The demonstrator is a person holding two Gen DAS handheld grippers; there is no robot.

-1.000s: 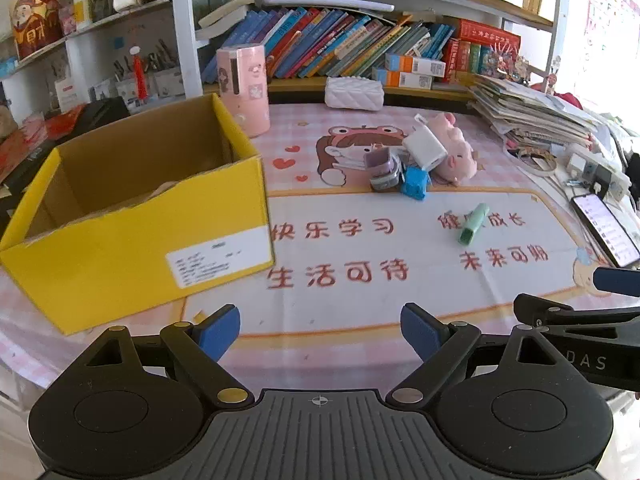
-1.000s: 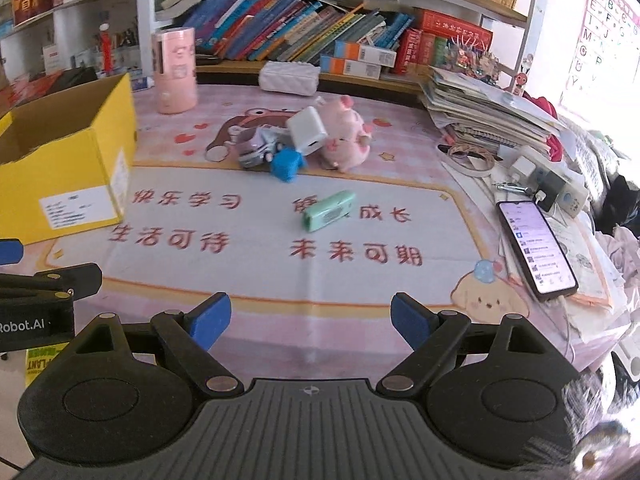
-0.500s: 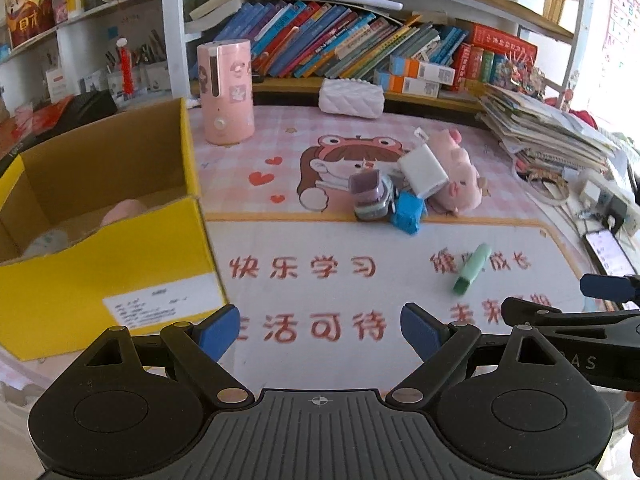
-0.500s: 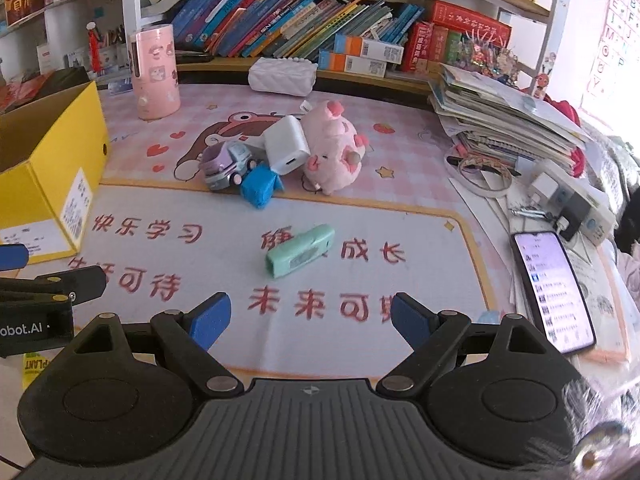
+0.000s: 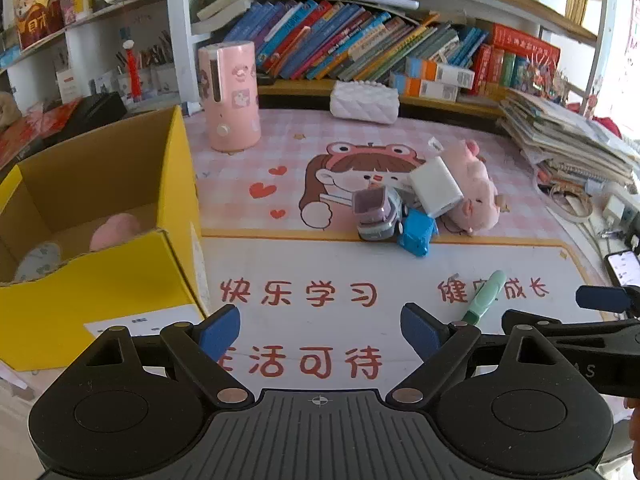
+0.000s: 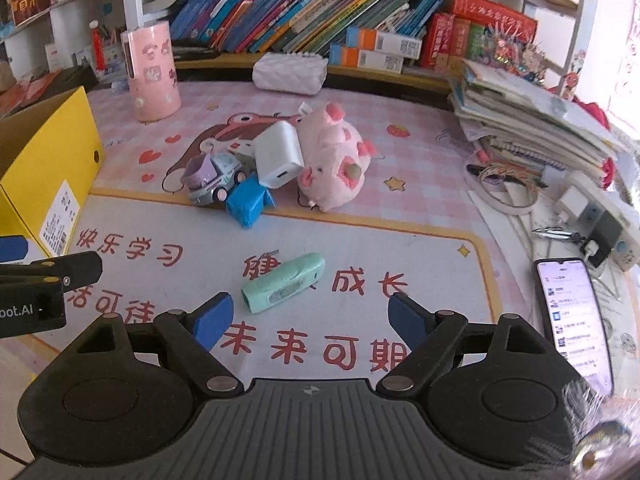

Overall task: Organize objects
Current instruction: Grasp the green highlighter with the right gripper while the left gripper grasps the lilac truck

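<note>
Both pairs of jaws stand spread wide with nothing between them: our left gripper (image 5: 320, 330) hovers over the printed mat (image 5: 360, 264), and our right gripper (image 6: 308, 318) hangs just short of the mint-green highlighter (image 6: 283, 282), which lies on its side across the red characters. On the mat we read 快乐学习, 生活可待 partly hidden, and 未来可期 near our right jaws. From the right wrist view, the side of the left gripper shows the lettering "bot.AI", its start cut off.

Further back on the table sits a tight cluster: a purple toy truck (image 6: 212, 178), a blue block (image 6: 248, 202) touching its front, a white charger (image 6: 279, 155) leaning against a pink plush pig (image 6: 334, 160). At left, the yellow cardboard box (image 5: 100, 292) stands open, with a pink rounded thing (image 5: 116, 226) and a pale patterned one (image 5: 38, 260) inside; its white shipping label is too small to read. A pink cylinder (image 5: 230, 96) with cartoon stickers stands behind the box. At the right edge a phone (image 6: 574, 316) lies face up, screen lit.
</note>
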